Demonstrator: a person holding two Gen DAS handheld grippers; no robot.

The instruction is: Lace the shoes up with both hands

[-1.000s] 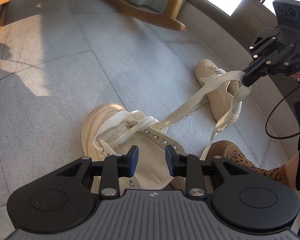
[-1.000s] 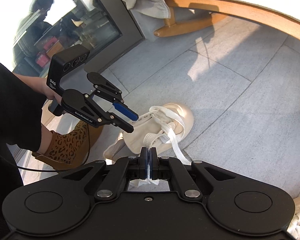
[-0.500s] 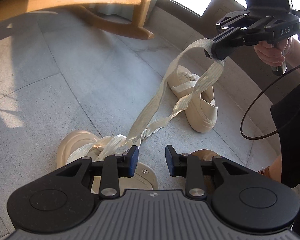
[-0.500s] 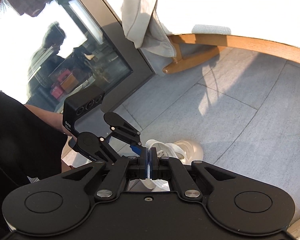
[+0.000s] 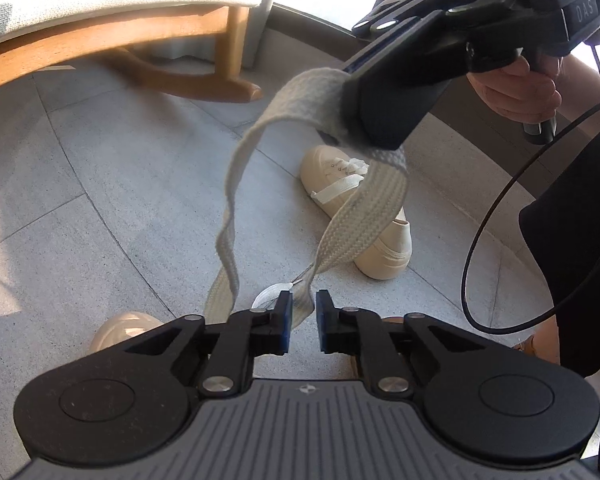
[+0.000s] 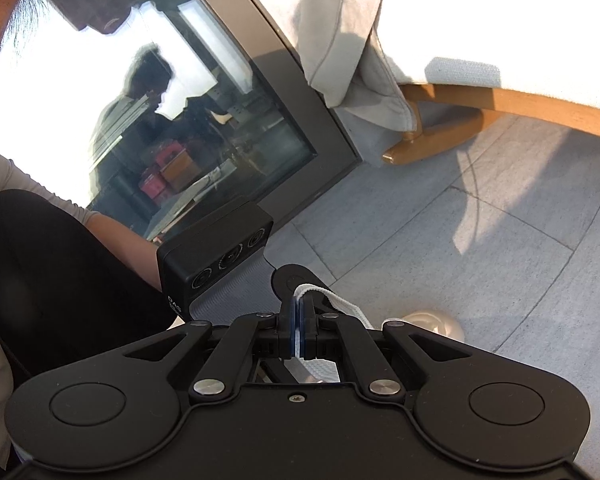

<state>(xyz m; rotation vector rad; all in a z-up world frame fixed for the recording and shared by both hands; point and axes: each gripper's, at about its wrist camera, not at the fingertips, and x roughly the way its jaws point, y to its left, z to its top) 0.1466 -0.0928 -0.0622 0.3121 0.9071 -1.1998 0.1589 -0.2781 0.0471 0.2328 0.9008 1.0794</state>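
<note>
A cream high-top shoe (image 5: 120,328) shows only its toe at the lower left of the left wrist view; the toe (image 6: 432,324) also peeks past my right gripper. Its wide cream lace (image 5: 240,168) rises in a loop to my right gripper (image 5: 348,112), which is shut on it high at the upper right. In the right wrist view the lace (image 6: 312,292) sits pinched between the right gripper's (image 6: 300,312) pads. One strand hangs down between the jaws of my left gripper (image 5: 304,316), which are closing with a small gap still showing.
A second cream shoe (image 5: 328,164) lies on the grey tiled floor beyond the lace. A wooden rocking chair (image 5: 204,80) with a white cushion stands behind. A glass door (image 6: 180,120) is at the left of the right wrist view. A person's hand (image 5: 516,88) and black cable (image 5: 480,240) are at the right.
My right gripper has lifted the lace higher and closer to the left camera. The left jaws have narrowed around a hanging strand. The laced shoe has slid toward the bottom of both views.
</note>
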